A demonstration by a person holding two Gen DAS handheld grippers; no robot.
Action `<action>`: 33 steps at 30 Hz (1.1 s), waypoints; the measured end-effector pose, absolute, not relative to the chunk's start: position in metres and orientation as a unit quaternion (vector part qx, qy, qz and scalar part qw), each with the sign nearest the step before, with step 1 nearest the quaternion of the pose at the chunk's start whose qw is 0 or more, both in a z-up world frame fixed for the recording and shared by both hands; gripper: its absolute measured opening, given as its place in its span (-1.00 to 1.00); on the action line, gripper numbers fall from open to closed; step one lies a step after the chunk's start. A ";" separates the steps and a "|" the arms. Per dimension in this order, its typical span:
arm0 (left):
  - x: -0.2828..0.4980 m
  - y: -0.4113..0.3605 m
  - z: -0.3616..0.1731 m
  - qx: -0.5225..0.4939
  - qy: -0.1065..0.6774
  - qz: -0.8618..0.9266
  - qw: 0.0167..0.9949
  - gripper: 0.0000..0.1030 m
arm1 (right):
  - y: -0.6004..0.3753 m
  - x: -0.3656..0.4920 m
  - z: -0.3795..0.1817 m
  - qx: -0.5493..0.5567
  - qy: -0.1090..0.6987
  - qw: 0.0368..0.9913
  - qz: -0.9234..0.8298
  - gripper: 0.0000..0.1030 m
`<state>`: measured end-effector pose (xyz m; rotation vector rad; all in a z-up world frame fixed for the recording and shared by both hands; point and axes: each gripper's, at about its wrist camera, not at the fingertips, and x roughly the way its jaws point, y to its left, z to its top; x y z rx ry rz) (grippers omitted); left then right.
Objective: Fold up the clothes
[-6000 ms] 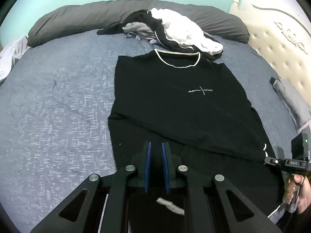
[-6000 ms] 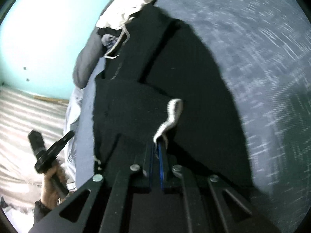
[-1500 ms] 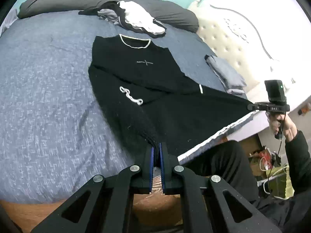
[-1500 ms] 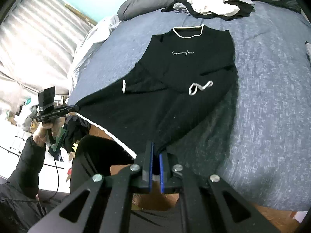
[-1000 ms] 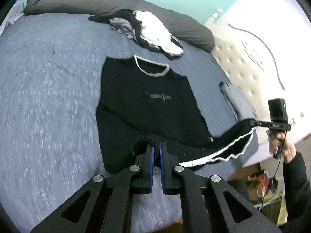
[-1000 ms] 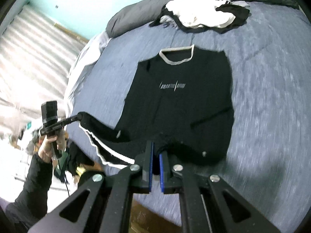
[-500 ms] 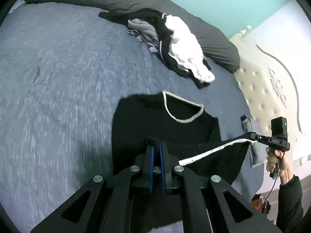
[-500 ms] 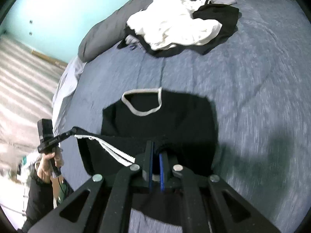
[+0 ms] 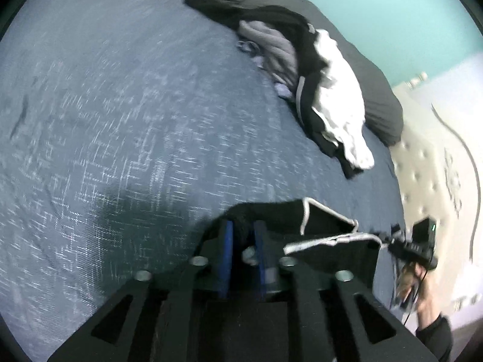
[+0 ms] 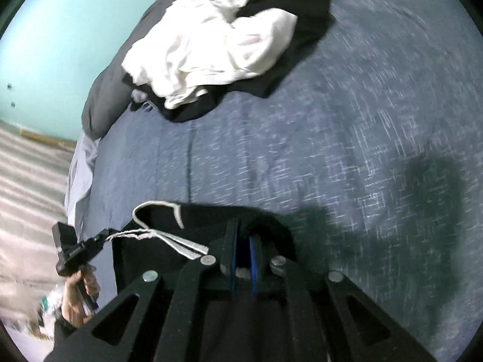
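Between the blue pads, both grippers are clamping black fabric: left gripper (image 9: 244, 235) and right gripper (image 10: 243, 238) each pinching the black shirt (image 9: 320, 229), hem stretching between them near its white collar (image 10: 157, 211). Beyond, blue bedspread (image 9: 120, 105), then clothes pile (image 10: 223, 42) lying against the grey pillow (image 9: 380, 90).

We're looking into a home bedroom: a wide bed (image 9: 126, 114) under a blue-grey woven cover is filling most of both views. A long dark grey bolster pillow (image 9: 347, 60) is lying along its far edge, a cream tufted headboard (image 9: 428, 175) is showing at the right, a turquoise wall (image 10: 60, 39) is rising behind, and loose clothes (image 10: 217, 39) are sitting heaped near the pillow.
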<state>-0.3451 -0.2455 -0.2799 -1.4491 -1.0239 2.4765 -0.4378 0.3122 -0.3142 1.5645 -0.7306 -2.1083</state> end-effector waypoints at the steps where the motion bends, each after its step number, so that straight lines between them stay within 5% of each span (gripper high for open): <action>1: -0.343 -0.248 -0.279 -0.465 -0.341 0.816 0.045 -0.17 | 0.314 -0.437 -0.315 0.558 -0.264 0.207 -0.759 -0.81; 3: -0.335 -0.255 -0.273 -0.445 -0.343 0.826 0.042 -0.11 | 0.319 -0.435 -0.312 0.543 -0.268 0.215 -0.766 -0.73; 5: -0.328 -0.254 -0.268 -0.441 -0.324 0.836 0.039 -0.09 | 0.325 -0.433 -0.303 0.522 -0.269 0.218 -0.779 -0.29; 6: -0.325 -0.253 -0.267 -0.441 -0.314 0.839 0.043 -0.09 | 0.330 -0.431 -0.296 0.506 -0.270 0.215 -0.791 0.11; 7: -0.322 -0.251 -0.265 -0.440 -0.307 0.843 0.046 -0.09 | 0.335 -0.429 -0.291 0.492 -0.273 0.213 -0.799 0.15; 17: -0.318 -0.223 -0.274 -0.463 -0.183 0.867 0.038 -0.08 | 0.312 -0.403 -0.288 0.489 -0.108 0.206 -0.841 0.15; 24: -0.336 -0.222 -0.284 -0.459 -0.161 0.873 0.040 -0.08 | 0.294 -0.412 -0.305 0.484 -0.070 0.206 -0.848 0.15; 26: -0.342 -0.221 -0.287 -0.462 -0.161 0.871 0.039 -0.08 | 0.288 -0.416 -0.306 0.478 -0.057 0.211 -0.851 0.04; 27: -0.344 -0.220 -0.288 -0.461 -0.160 0.872 0.037 -0.10 | 0.283 -0.417 -0.306 0.474 -0.047 0.215 -0.853 -0.28; 28: -0.346 -0.220 -0.289 -0.460 -0.160 0.873 0.039 -0.20 | 0.279 -0.418 -0.306 0.472 -0.038 0.216 -0.854 -0.58; 31: -0.350 -0.217 -0.291 -0.458 -0.156 0.874 0.041 -0.85 | 0.275 -0.421 -0.306 0.469 -0.026 0.214 -0.856 -0.90; 33: -0.349 -0.216 -0.288 -0.454 -0.151 0.878 0.039 -0.90 | 0.283 -0.421 -0.303 0.463 -0.039 0.204 -0.862 -0.91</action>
